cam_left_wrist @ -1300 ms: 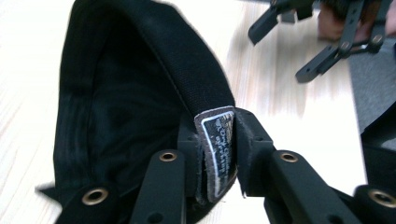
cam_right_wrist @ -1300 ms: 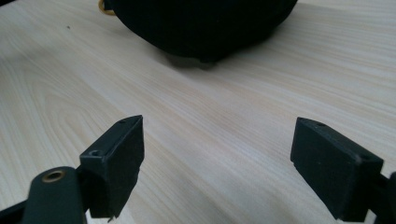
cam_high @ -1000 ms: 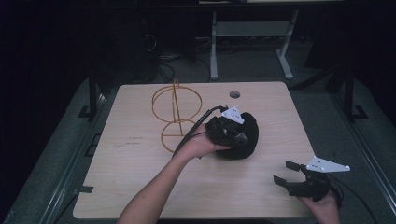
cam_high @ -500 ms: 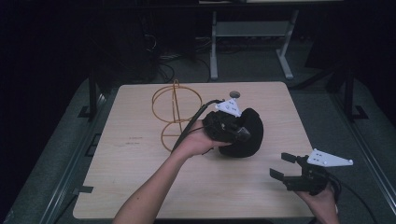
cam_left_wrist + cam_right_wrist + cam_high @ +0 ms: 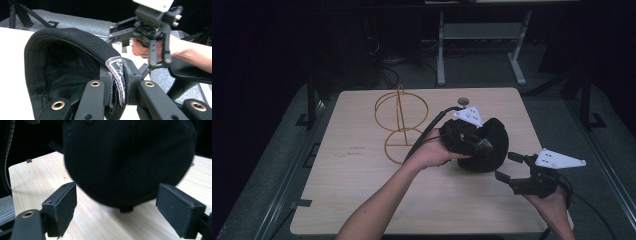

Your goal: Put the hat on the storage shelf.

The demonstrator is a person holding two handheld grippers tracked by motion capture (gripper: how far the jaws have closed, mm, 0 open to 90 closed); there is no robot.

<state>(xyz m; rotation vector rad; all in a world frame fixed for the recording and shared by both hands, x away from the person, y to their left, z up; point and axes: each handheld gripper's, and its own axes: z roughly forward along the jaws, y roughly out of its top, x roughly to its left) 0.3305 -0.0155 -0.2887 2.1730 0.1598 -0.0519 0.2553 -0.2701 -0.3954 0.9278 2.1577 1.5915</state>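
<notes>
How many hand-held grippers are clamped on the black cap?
1. The left hand-held gripper pinches the black cap at its rim; the right hand-held gripper sits open beside it, apart.

The high view looks forward and down over the whole tabletop. Each gripper view sits low and very close, facing the black cap from opposite sides; all three share it.
</notes>
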